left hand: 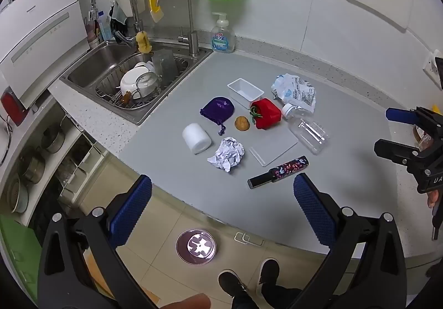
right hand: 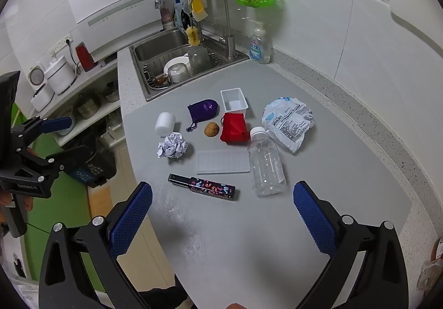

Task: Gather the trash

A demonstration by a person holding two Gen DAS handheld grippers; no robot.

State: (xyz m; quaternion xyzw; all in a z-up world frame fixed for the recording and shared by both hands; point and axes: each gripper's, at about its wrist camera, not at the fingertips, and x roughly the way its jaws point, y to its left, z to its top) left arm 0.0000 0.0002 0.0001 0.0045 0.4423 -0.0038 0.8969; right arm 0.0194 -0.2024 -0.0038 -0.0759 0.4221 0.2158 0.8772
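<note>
Loose items lie on a grey counter mat (right hand: 249, 225): a crumpled white paper ball (left hand: 227, 154) (right hand: 173, 146), an empty clear plastic bottle (left hand: 306, 127) (right hand: 264, 162), a crumpled printed plastic bag (left hand: 295, 91) (right hand: 288, 122), a white foam roll (left hand: 196, 137) (right hand: 164, 123), a brown nut-like lump (left hand: 242, 123) (right hand: 211, 129), a white plastic tub (left hand: 245, 92) (right hand: 234, 99) and a flat white lid (left hand: 272, 147) (right hand: 221, 161). My left gripper (left hand: 221, 212) hangs open over the mat's near edge. My right gripper (right hand: 221, 220) is open above bare mat, holding nothing.
A purple pouch (left hand: 218, 110) (right hand: 203, 110), a red pouch (left hand: 265, 112) (right hand: 234, 129) and a dark patterned tube (left hand: 278, 171) (right hand: 203, 186) lie among the trash. The sink (left hand: 130, 76) with dishes is at the back left, with a soap bottle (left hand: 223, 34) beside it. A person's shoes (left hand: 249, 278) stand below.
</note>
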